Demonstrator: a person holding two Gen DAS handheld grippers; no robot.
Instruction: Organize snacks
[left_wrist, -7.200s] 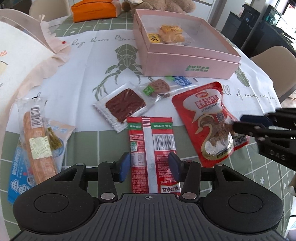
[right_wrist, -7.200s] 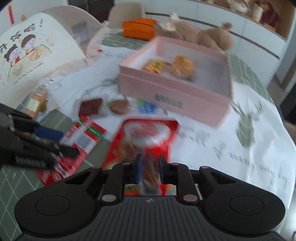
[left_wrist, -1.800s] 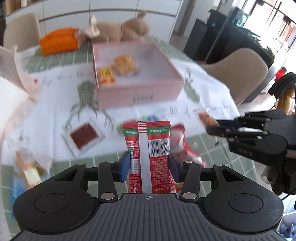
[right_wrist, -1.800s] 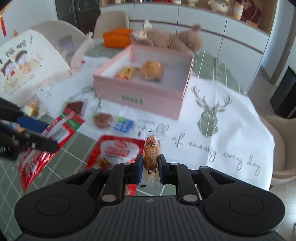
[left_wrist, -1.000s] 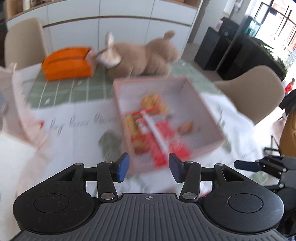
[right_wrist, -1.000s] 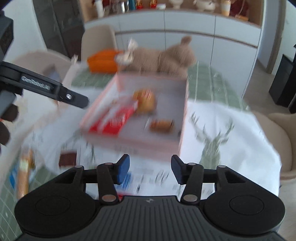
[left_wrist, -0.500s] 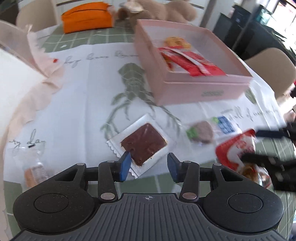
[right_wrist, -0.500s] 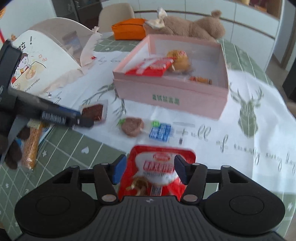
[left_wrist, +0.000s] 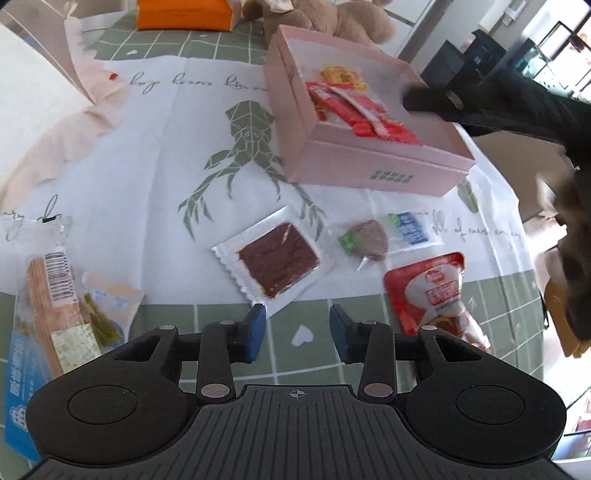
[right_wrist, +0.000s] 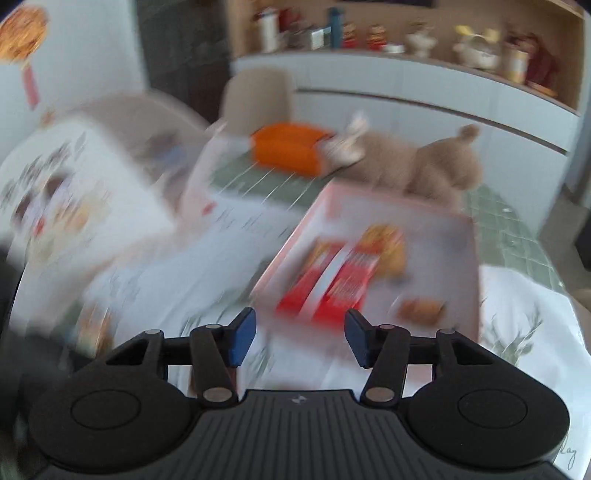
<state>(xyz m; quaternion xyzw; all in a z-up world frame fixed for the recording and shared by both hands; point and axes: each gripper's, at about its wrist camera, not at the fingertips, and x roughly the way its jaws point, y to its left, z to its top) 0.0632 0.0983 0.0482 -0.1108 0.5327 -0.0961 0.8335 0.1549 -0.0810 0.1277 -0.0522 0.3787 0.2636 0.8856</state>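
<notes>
Just before the pink box (left_wrist: 373, 166), the jerky pack (left_wrist: 279, 258) lies beyond the left gripper (left_wrist: 294, 329), whose empty jaws have just been closing. The right gripper (right_wrist: 298, 334), jaws apart and empty, faces the box's red packet (right_wrist: 332, 280).

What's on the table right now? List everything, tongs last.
pink box: one, pink, far right of cloth, open
red packet: one, red, inside box
yellow snack: one, yellow-orange, inside box, far end
small brown snack: one, inside box, blurred
dark jerky pack: one, clear, cloth centre
brown sweet: one, right of jerky
blue sachet: one, beside sweet
red pouch: one, near right
bread stick pack: one, near left
orange case: one, far edge
plush toy: one, tan, behind box
left tongs: open, empty, just been closing
right tongs: open, empty, just been closing
</notes>
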